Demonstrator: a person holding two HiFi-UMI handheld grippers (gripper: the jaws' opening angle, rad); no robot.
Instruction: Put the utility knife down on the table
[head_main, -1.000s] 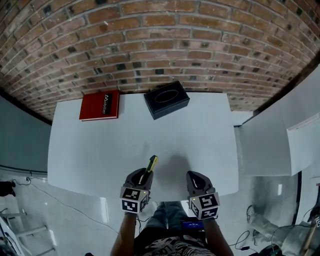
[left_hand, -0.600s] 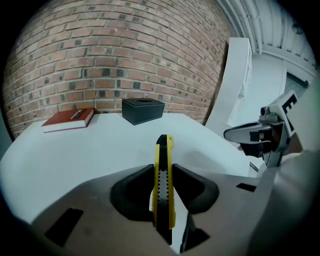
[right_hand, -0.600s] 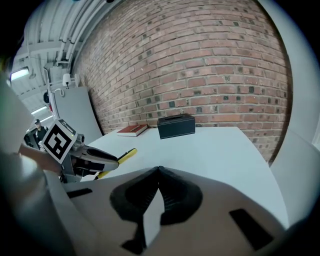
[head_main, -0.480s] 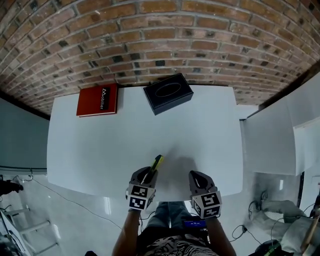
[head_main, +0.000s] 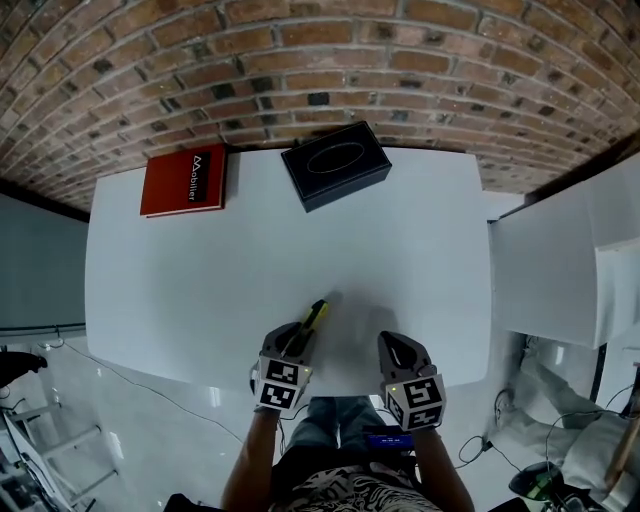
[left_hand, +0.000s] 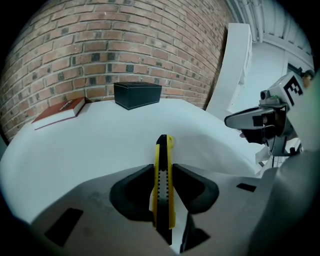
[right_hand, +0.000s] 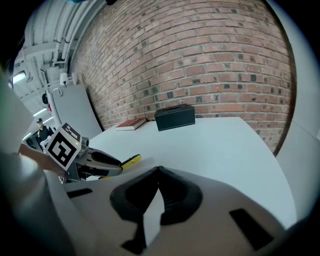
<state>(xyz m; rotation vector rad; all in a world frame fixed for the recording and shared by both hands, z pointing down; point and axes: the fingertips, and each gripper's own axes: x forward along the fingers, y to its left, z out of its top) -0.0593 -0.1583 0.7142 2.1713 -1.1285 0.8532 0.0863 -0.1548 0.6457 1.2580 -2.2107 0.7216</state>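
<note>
Left gripper (head_main: 298, 338): you have it clenched on the utility knife (head_main: 313, 318). In the left gripper view both pads press the yellow sides of the utility knife (left_hand: 163, 150).

Knife, place: it sticks out ahead of the left gripper (left_hand: 162, 167), past the jaw tips, with its black slider strip facing up. It slants ahead and toward your right gripper (head_main: 392, 345). The tip is over the white table (head_main: 200, 260). No view settles whether the tip touches the top.

Knife, against a second ago: same grip and same slant. The tip now reaches a little further in over the table.

Right gripper (right_hand: 159, 170): jaw tips are closed together with nothing between them. It hangs beside the left one, apart from it, over the table's near edge.

Cross views: from the right gripper the left gripper (right_hand: 100, 162) shows off to its left, with the yellow end of the utility knife (right_hand: 131, 160) poking out. From the left gripper the right gripper (left_hand: 250, 120) shows off to its right.

Both grippers, against a second ago: they are lower and closer to the table top, and still side by side.

Far end: a red book (head_main: 184, 183) and a black box (head_main: 335, 164) lie well ahead of both grippers by the brick wall (head_main: 320, 60). Both sit higher in the head view than a second ago. Their spacing is unchanged.
</note>
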